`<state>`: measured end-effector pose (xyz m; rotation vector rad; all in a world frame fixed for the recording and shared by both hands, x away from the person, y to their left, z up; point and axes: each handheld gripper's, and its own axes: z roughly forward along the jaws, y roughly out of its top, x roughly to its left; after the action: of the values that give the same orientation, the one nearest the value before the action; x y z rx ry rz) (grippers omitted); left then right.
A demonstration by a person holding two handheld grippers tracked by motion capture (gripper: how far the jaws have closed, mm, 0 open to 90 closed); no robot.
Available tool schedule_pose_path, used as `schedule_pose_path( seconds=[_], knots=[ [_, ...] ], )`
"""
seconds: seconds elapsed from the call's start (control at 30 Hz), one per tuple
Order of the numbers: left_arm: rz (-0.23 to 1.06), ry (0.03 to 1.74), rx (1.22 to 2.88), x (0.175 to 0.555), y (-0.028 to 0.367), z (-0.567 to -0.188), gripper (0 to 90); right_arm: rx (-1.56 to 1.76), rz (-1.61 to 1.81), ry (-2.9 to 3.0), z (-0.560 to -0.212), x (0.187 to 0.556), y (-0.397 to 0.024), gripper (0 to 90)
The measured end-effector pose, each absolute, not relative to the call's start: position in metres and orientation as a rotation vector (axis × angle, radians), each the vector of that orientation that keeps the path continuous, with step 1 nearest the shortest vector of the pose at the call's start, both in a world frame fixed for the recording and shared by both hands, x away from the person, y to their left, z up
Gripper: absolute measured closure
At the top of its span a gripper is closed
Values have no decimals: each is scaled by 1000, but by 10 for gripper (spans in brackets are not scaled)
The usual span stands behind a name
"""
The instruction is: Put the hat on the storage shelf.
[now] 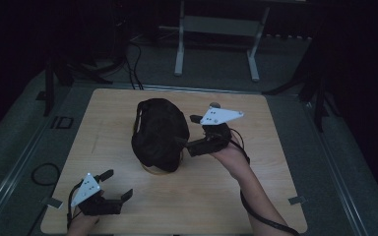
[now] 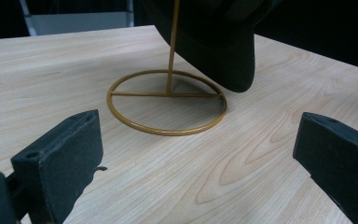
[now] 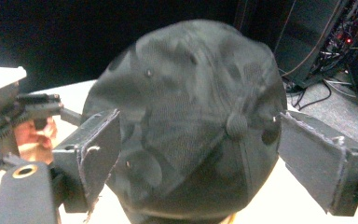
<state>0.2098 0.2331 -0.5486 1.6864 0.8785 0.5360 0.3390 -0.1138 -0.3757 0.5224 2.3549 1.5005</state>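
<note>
High view has the black cap sitting on its gold wire stand mid-table. My right gripper is right up against the cap's side, jaws spread wide around the crown, not pinching it. Left gripper rests near the front edge, jaws apart, nothing between them.

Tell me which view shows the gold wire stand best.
The left gripper view: the gold wire stand shows its whole ring base and upright rod. The high view shows a sliver under the black cap; the right gripper view barely a glimpse.
</note>
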Motion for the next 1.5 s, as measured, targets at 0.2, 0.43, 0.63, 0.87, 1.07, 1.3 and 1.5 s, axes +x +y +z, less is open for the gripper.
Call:
schedule_pose_path(
  seconds=[0.2, 0.43, 0.63, 0.87, 1.07, 1.3, 1.5],
  knots=[
    [535, 877, 1688, 210, 233, -549, 20, 544, 1506, 2347, -383, 337, -125, 135],
    [539, 874, 1688, 209, 232, -549, 20, 559, 1494, 2348, -392, 331, -135, 136],
    [534, 874, 1688, 209, 233, -549, 20, 543, 1475, 2371, -400, 324, -142, 136],
    [533, 871, 1687, 209, 232, -549, 20, 560, 1487, 2377, -413, 318, -151, 135],
    [534, 871, 1687, 209, 232, -549, 20, 575, 1502, 2391, -431, 316, -155, 135],
    [535, 868, 1687, 209, 233, -549, 20, 558, 1496, 2421, -449, 314, -154, 135],
    [532, 869, 1687, 209, 233, -549, 20, 552, 1508, 2433, -462, 311, -156, 135]
  ],
)
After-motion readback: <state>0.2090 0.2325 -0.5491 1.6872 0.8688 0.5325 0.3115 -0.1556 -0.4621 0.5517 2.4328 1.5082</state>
